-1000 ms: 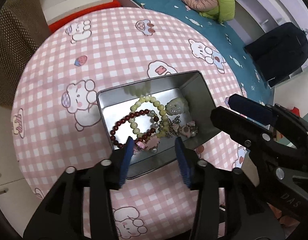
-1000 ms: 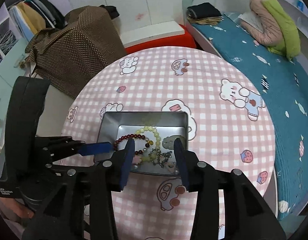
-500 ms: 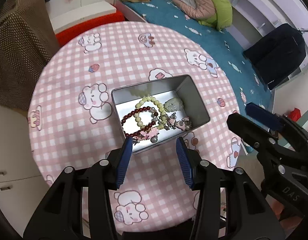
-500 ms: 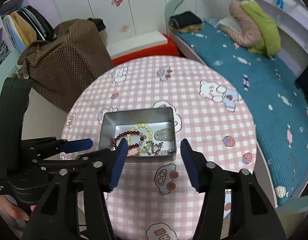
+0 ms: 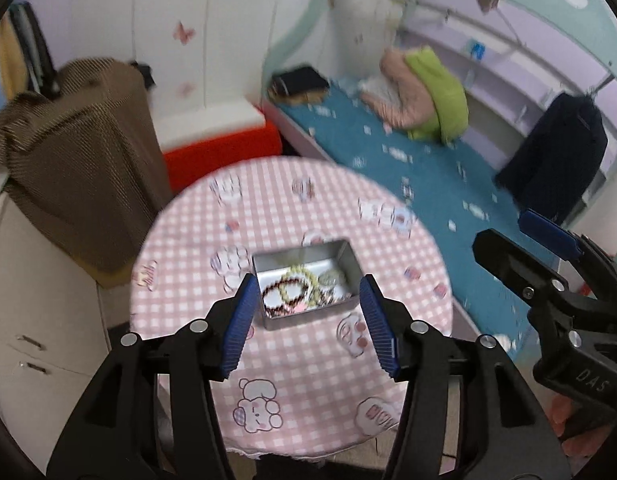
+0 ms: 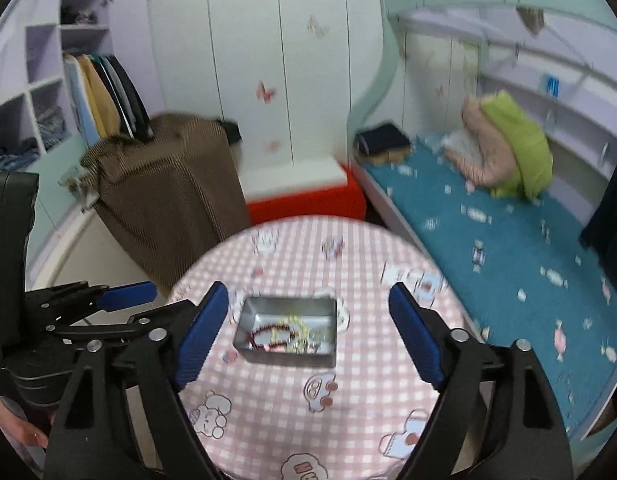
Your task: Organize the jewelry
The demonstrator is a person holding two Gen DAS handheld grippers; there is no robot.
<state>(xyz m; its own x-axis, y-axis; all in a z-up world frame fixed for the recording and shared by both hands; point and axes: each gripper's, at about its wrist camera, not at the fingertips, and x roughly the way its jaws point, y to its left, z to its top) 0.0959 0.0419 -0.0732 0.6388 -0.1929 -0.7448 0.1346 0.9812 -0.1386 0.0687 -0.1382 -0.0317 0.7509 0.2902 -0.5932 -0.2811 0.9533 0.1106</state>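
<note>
Since the jewelry (image 5: 298, 290) already lies heaped inside the metal tin (image 5: 348, 260), which sits near the middle of the round, pink-checked surface (image 5: 308, 384), the sorting looks done and the step in hand seems to be the withdrawal. A dark red bead bracelet (image 6: 268, 334) and a pale bead bracelet (image 6: 293, 326) overlap in the tin, with smaller pieces too blurred to name.

To finish well, both tools should lift straight clear, keeping their fingers off the tin's rim so nothing tips or snags a strand.

The left hand-held gripper (image 5: 306, 320) hovers above the near edge of the tin, jaws parted and empty; they have just been opening a little. The right hand-held gripper (image 6: 308, 332) is spread wide with nothing between its fingers, its jaws having just been opening by a lot.

Compared with a second ago, both cameras have risen and tilted up: the tin looks much smaller, and the wardrobe, the brown-draped object (image 6: 168, 184) and the bed (image 6: 488, 248) now fill the upper views. The tin and its contents have not shifted.
</note>
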